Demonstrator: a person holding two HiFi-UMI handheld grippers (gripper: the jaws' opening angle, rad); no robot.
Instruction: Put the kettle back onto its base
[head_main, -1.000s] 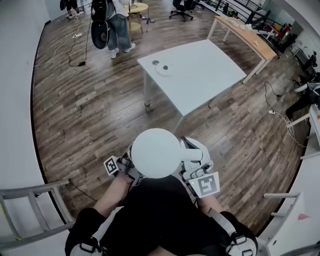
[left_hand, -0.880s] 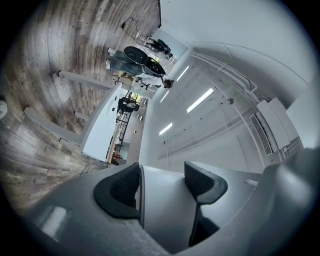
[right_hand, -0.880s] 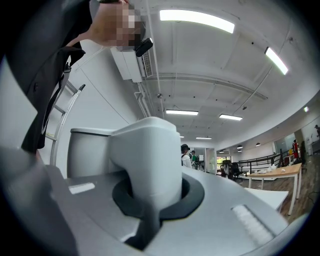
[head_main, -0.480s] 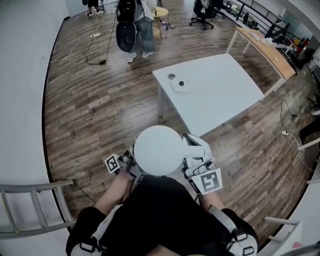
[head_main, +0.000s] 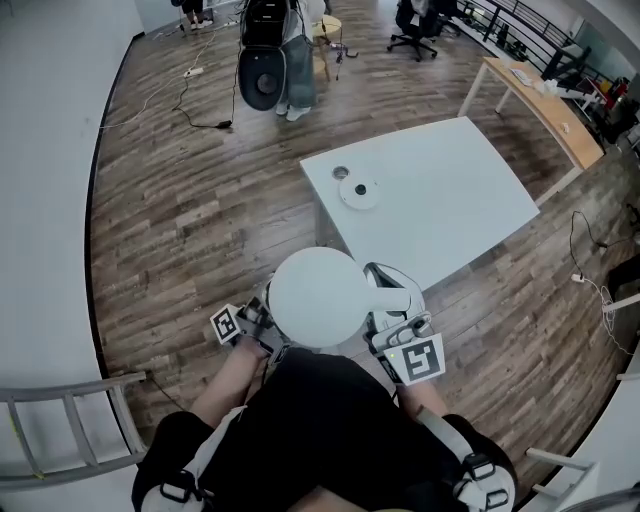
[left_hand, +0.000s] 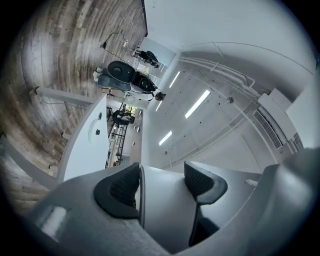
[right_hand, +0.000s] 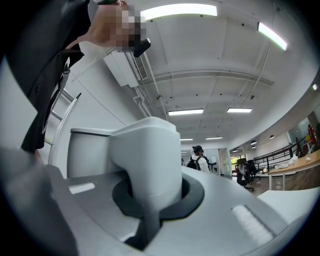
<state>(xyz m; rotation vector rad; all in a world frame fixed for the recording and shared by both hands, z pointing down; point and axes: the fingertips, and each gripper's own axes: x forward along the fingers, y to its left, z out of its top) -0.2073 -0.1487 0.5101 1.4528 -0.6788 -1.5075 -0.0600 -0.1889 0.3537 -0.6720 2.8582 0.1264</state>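
kettle (head_main: 315, 298) held in the air (table (head_main: 450, 200) ahead), left gripper (left_hand: 162, 184) and right gripper (right_hand: 154, 194) clamped on it.

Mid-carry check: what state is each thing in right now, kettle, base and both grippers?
kettle: upright, lid down, carried above the floor, not yet on its base.
base: empty, lying on the white table near a corner.
left gripper: shut on the kettle, on the side away from the handle.
right gripper: shut on the handle.
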